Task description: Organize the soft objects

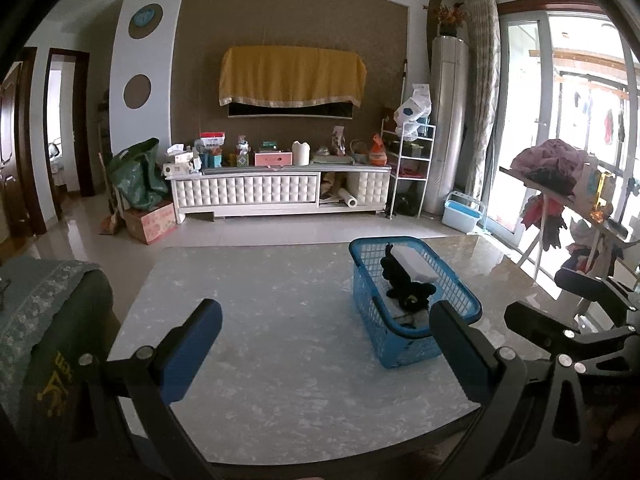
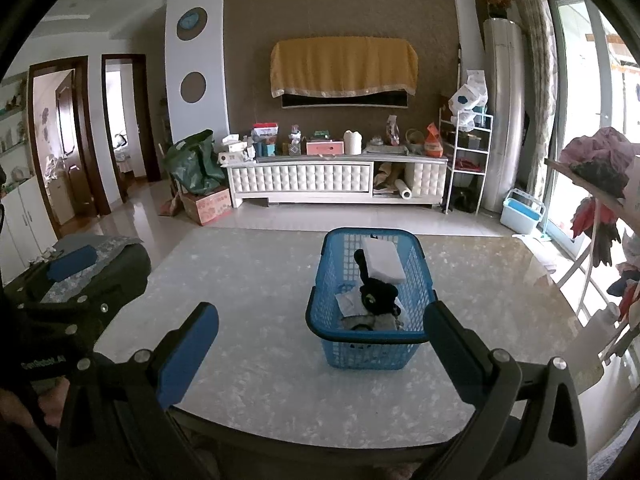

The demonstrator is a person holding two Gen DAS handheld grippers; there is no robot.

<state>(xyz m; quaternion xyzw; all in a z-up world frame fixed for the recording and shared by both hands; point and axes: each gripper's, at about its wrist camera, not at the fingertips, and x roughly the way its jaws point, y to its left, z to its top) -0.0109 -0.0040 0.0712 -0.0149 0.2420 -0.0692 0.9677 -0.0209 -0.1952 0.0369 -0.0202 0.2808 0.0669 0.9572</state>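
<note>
Blue plastic basket (image 2: 370, 344) sits on the pale marble-look table (image 2: 260, 280), right of centre, near side of the tabletop. Soft things are already inside it: a black plush toy (image 2: 378, 294) in the middle, a white foam block (image 2: 382, 260) at the far end, and pale crumpled cloth (image 2: 356, 306) at the near end under the plush. In the left wrist view the same basket (image 1: 400, 344) shows the plush (image 1: 412, 294) and white block (image 1: 414, 264) in the same order. No soft item lies loose on the bare table.

Left gripper (image 1: 326, 344): jaws spread wide, nothing between them, hovering above the near table edge. Right gripper (image 2: 320, 344): also released and empty, basket's near rim just beyond its right finger.

Handling, judged: plush is light and squashy, so pinch the body mid-bulk, not a thin limb, which would slip out. Foam block is light and compressible; grip across the short sides, gently. Cloth is limp, so take a bunched fold. Basket is stiff lattice, light, and may slide on the glossy top; take the rim if moving it.

Writing: yellow characters on the dark cover (image 1: 60, 384) at near left, not legible. Pale lettering on the device body (image 2: 42, 364) at near left in the right wrist view, blurred; only a trailing "AI" can be guessed. Printing on the cardboard box (image 2: 208, 204) on the far floor is too small to read.
</note>
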